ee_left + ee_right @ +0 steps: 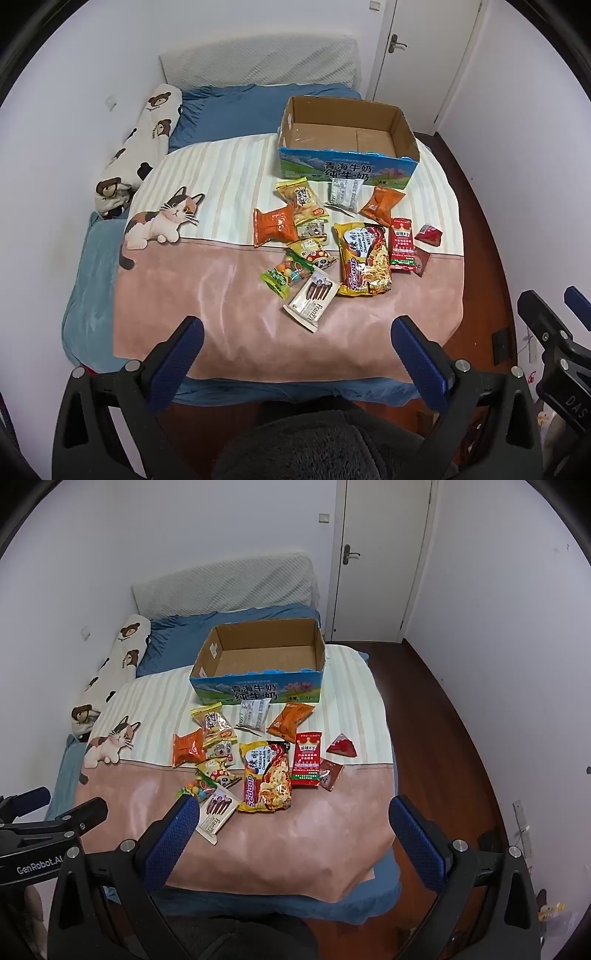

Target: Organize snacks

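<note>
snacks [364,258] lie heaped on the bed [229,295] near the empty cardboard box [347,140], some overlapping and half hidden; left gripper [297,354] and right gripper [295,834] both gape wide, holding nothing.

A cat-print blanket [229,288] covers the bed beside a white door [384,557].

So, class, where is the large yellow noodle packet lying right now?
In both wrist views the yellow noodle packet lies on the blanket in front of the cardboard box, with the tall red packet just to its right.

Both wrist cams high, facing bed [155,295]
</note>
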`<action>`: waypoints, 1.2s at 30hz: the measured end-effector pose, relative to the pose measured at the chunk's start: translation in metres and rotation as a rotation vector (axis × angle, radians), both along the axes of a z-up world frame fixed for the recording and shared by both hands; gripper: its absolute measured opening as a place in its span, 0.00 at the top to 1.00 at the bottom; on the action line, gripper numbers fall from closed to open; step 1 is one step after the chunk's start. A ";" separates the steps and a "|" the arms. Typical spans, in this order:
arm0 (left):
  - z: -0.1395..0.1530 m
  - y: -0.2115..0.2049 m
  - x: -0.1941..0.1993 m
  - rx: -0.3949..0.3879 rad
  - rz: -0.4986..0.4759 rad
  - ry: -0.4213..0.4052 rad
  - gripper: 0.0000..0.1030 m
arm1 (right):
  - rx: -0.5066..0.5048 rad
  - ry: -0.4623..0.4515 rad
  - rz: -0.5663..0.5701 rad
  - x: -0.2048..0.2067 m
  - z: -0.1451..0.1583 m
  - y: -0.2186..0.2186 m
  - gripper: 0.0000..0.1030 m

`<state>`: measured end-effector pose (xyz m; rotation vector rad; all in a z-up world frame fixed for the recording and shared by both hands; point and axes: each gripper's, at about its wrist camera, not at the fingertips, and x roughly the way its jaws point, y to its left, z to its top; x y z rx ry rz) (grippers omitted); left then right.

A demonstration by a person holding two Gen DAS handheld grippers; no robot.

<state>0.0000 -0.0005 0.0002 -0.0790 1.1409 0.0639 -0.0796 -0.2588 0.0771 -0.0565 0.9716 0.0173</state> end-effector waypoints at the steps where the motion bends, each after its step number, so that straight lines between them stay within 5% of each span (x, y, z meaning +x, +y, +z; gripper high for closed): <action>1: 0.000 -0.001 0.000 0.003 0.001 -0.001 0.00 | -0.002 -0.002 0.001 0.001 0.000 0.000 0.00; 36: 0.012 -0.005 -0.003 0.005 -0.018 -0.018 0.00 | 0.033 0.008 -0.013 -0.010 0.000 -0.004 0.00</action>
